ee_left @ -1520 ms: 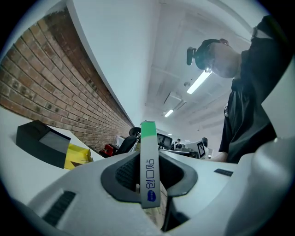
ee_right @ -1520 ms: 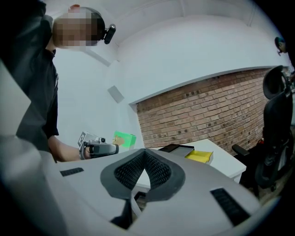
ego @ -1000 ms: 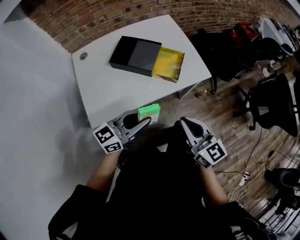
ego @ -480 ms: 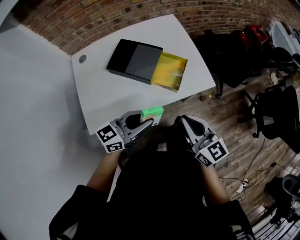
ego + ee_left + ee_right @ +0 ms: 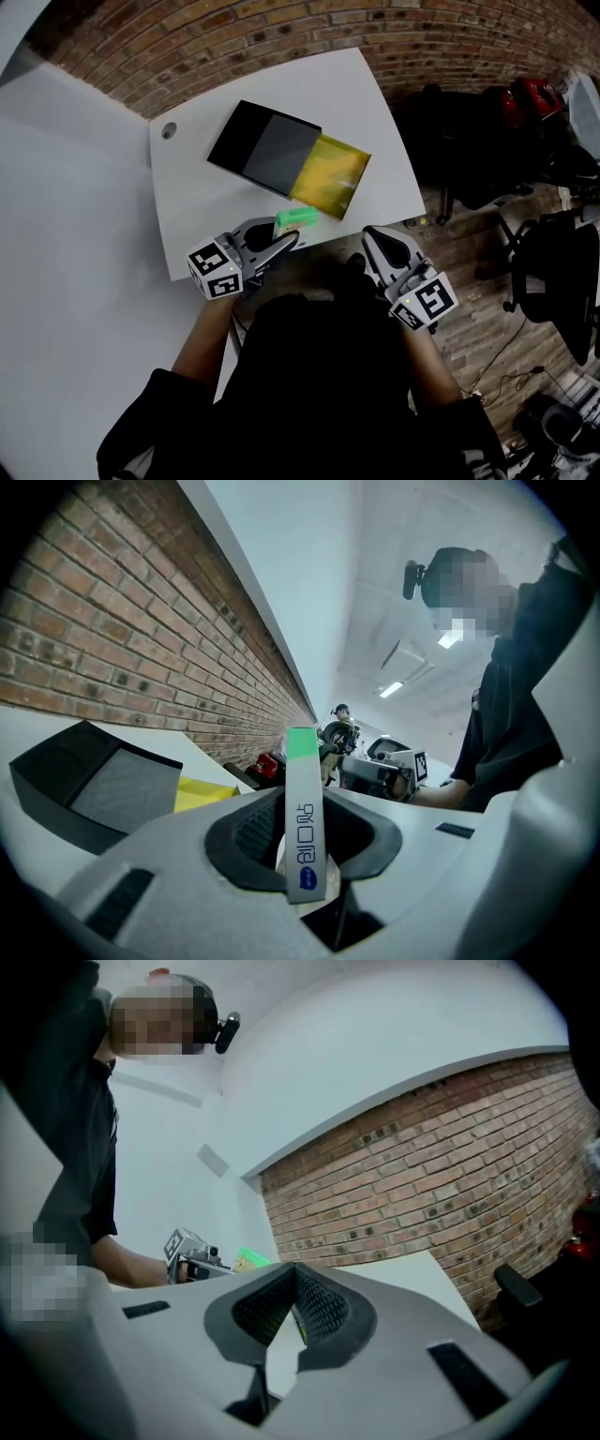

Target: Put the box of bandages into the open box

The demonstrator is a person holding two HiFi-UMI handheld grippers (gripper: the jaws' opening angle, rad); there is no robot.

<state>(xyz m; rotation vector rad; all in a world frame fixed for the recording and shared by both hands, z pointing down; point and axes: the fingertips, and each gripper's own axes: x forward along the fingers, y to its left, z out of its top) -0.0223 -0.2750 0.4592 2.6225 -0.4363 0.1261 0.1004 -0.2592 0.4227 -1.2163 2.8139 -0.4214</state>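
The bandage box point(image 5: 296, 218) is small, green and white. My left gripper point(image 5: 281, 239) is shut on it and holds it over the table's near edge, just short of the open box. In the left gripper view the bandage box point(image 5: 302, 761) stands edge-on between the pads, with blue print on its side. The open box is a black sleeve point(image 5: 261, 150) with a yellow drawer point(image 5: 330, 178) pulled out towards the right. My right gripper point(image 5: 380, 246) hangs off the table's near edge, jaws together and nothing in them point(image 5: 292, 1269).
The white table point(image 5: 206, 220) stands in a corner between a brick wall point(image 5: 234, 37) and a white wall. It has a cable hole point(image 5: 168, 130) at its far left. Black office chairs point(image 5: 553, 281) and bags stand on the wooden floor to the right.
My left gripper has carried the bandage box forward over the table edge, closer to the yellow drawer. The right gripper has stayed beside it.
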